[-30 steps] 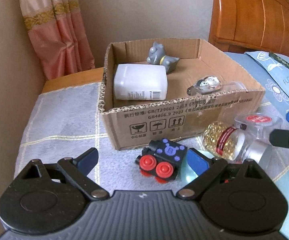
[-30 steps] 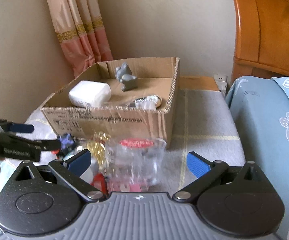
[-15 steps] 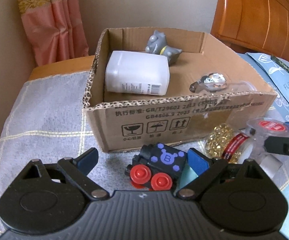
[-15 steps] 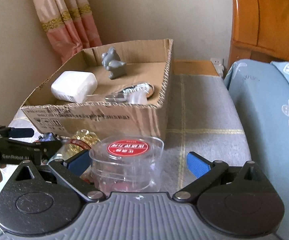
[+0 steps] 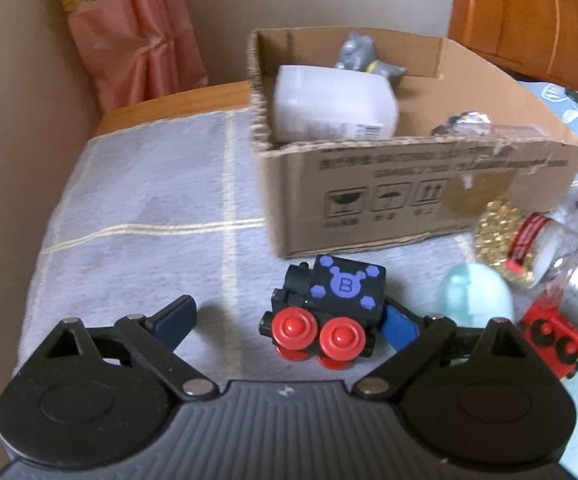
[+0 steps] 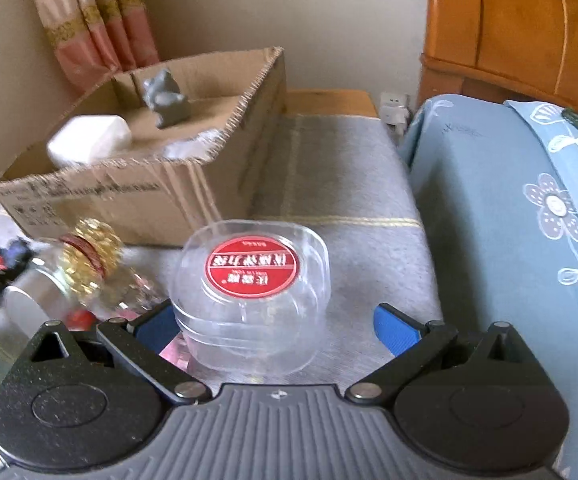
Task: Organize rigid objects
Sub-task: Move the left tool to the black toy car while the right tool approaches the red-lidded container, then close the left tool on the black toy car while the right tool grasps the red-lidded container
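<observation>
The left hand-held gripper [image 5: 289,320] stands with its jaws wide apart around a black toy train [image 5: 327,312] with red wheels, the pads not pressing on it. The train sits on the grey cloth [image 5: 149,200] of the worktop, just in front of the cardboard box [image 5: 409,208]. The right hand-held gripper [image 6: 277,326] is likewise spread, with a clear plastic tub [image 6: 253,296] (red round label on its lid) between its fingers, the left pad close against it. In the box lie a white bottle [image 5: 333,104] and a grey figurine [image 5: 363,54].

two toy trains [image 5: 325,312], one box [image 5: 429,204]
</observation>
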Available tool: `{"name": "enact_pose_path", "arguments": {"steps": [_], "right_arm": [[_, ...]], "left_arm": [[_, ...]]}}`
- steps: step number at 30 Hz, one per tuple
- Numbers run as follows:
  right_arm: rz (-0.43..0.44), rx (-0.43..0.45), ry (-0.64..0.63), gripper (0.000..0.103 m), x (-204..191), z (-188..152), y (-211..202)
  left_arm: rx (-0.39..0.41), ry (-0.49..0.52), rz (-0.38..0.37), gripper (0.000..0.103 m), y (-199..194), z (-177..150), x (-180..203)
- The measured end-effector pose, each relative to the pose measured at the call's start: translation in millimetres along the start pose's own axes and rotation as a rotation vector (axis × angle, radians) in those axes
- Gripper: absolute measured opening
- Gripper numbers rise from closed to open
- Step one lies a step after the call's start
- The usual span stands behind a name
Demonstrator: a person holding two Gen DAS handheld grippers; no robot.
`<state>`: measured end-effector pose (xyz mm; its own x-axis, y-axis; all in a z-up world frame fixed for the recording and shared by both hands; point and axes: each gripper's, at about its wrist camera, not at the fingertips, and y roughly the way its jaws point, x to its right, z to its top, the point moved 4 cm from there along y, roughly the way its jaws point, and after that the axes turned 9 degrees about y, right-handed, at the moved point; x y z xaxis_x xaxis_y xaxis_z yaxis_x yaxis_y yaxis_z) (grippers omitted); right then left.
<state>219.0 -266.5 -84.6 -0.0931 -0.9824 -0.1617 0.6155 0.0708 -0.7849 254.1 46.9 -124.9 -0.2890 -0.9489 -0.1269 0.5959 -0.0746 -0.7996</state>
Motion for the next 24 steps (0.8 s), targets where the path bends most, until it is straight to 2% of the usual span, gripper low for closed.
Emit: {"name": "enact_pose_path", "arguments": {"steps": [3,8,15,24], "right_arm": [[-0.012,-0.013,-0.011,0.103,4.8,-7.0,4.1],[-0.048,0.030,-0.088,0.103,1.1,-14.3,6.3],[-0.031,0.058,-0.089,0.103,-2.1,-12.7,8.4],[0.009,0.066,-0.133,0.103,0.5,-14.7,6.3]], "left_arm": [[0.000,-0.012,0.006,0.096,-2.2,-4.2,-6.4],[0.007,-0.045,0.001,0.096,-4.0,-8.5,-9.4],[0.035,-0.069,0.015,0.098,-1.4,-7.1,-3.5],[0.061,0.086,-0.060,0.098,-8.8,-12.7,-7.1]]}}
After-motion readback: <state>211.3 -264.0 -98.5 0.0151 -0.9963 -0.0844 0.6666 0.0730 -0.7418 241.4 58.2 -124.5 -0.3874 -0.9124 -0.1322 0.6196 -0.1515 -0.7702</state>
